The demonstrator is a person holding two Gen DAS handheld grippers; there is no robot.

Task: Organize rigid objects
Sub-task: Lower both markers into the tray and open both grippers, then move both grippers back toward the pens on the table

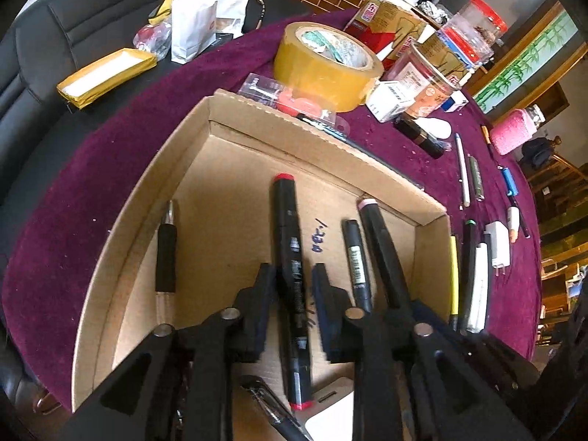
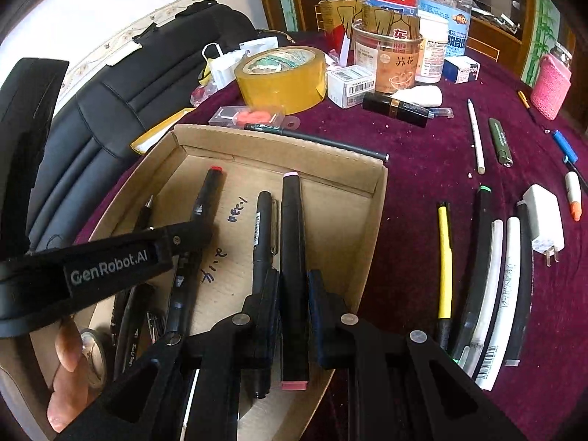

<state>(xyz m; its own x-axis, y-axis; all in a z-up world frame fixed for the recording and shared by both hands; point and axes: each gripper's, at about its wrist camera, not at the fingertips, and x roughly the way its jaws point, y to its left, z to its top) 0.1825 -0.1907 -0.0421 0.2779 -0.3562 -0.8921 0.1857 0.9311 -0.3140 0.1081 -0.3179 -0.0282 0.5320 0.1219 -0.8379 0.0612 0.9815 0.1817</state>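
Now pens go in cardboard box. Left gripper apart, red-tipped marker lying loose between. Right gripper clamped on pink-tipped marker (low in box). Next: let go, fetch more pens from cloth.

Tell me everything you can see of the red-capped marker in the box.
The red marker is a long black barrel, plastic by the look, with a red cap at each end and white print along its side. It lies flat on the floor of the cardboard box, running lengthwise away from the camera. The left tool straddles its middle; a gap shows at the right pad, so it looks released.
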